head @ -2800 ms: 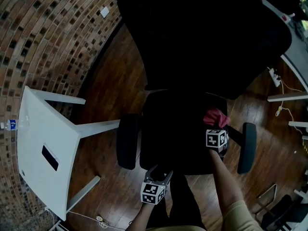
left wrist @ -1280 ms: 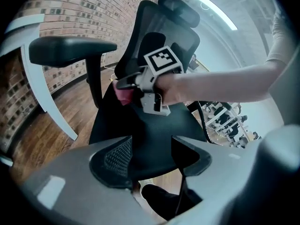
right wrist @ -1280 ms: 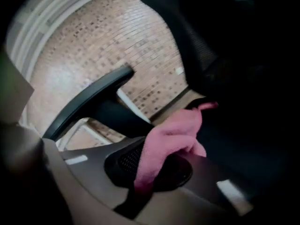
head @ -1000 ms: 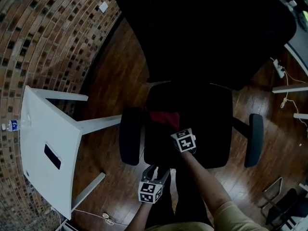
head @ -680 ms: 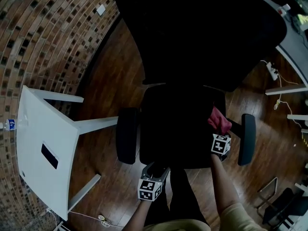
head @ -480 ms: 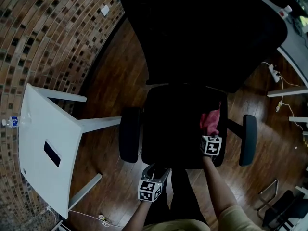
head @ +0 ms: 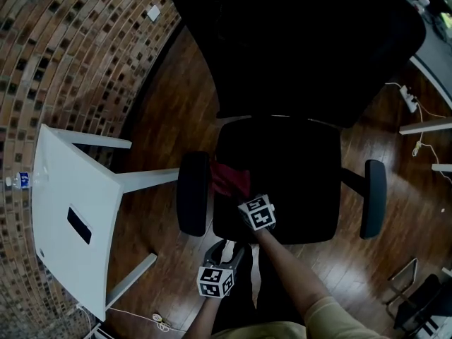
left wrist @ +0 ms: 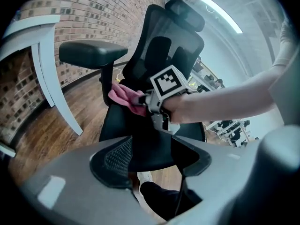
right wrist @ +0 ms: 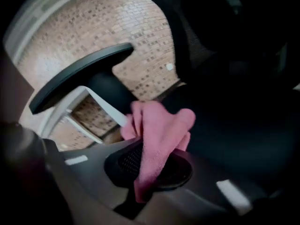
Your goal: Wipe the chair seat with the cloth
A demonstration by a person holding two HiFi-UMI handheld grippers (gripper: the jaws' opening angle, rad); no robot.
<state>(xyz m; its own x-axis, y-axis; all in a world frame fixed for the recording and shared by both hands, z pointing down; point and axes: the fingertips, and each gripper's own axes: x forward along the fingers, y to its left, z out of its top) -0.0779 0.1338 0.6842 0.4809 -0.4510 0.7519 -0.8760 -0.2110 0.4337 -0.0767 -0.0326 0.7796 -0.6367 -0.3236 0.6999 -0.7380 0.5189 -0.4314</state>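
Head view: black office chair, seat [head: 289,182] facing the person, tall backrest [head: 304,41] on the far side. Pink-red cloth [head: 229,179] lies on the seat's left edge, right next to the left armrest [head: 192,193]. R gripper [head: 241,195] reaches across the seat from the front w/ its tips at the cloth; marker cube just behind them. L gripper [head: 224,249] hangs low in front of the seat's front edge, off the chair. Other armrest [head: 372,198] is well apart on the right. White table [head: 49,210] stands left of the chair on wood floor [head: 162,119], w/ a dark flat rectangle [head: 79,224] on top and a small bottle [head: 18,181] at its far-left edge. Brick wall [head: 70,48] curves behind.

L gripper view: L gripper [left wrist: 150,158] has its 2 jaws spread wide w/ nothing gripped; only the seat's [left wrist: 140,139] front edge shows through the gap. Beyond, R gripper [left wrist: 141,100] presses the cloth [left wrist: 123,96] onto the seat under the armrest [left wrist: 91,53]; a bare forearm [left wrist: 225,97] comes in from the right. White table leg [left wrist: 51,88] at left.

R gripper view: R gripper [right wrist: 152,168] is clamped on the cloth [right wrist: 159,130], 1 fold pinched between the pads, the rest bunched up ahead of the tips. Armrest [right wrist: 79,78] overhead at left, dark seat [right wrist: 234,125] to the right, brick wall [right wrist: 140,41] behind.
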